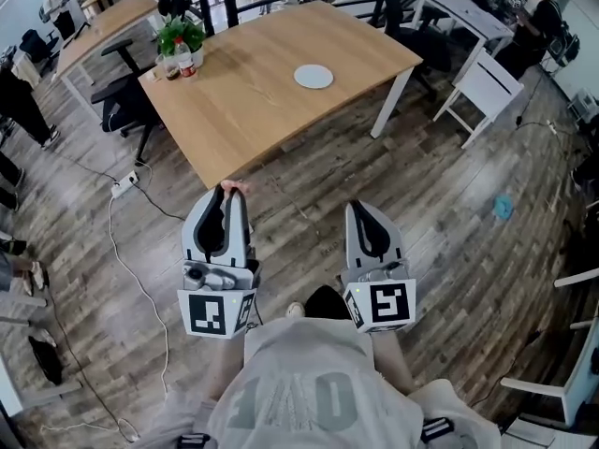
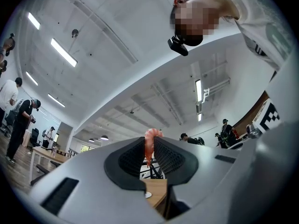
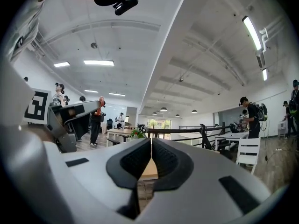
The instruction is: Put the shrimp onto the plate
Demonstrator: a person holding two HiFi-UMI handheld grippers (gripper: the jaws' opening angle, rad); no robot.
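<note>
1. The left hand-held gripper (image 1: 232, 189) has its jaws part-closed and pinching a small pink curled shrimp (image 2: 149, 146). The pads press on both of its sides.
2. The shrimp's long axis runs along the jaws, with the curled end poking past the tips.
3. The right hand-held gripper (image 3: 151, 143) has its jaws closed together with nothing between them.
4. Both hand-held grippers are over the dark plank floor (image 1: 440, 185), just short of the near corner of the light wooden table (image 1: 245, 110).
5. The target, a white round plate (image 1: 314, 76), lies on the table's far half. It is ahead of the left hand-held gripper and to its right, well apart from it.
6. The two hand-held grippers look about equally far from the plate, but only the left is loaded. My judgement is that the carry goes forward and rightward over the table edge.
7. Writing: each marker cube (image 1: 217, 313) shows black-and-white square codes only. The pale print on the grey shirt (image 1: 290, 382) and the label on the red-labelled bottle (image 1: 184, 59) are not legible.
</note>
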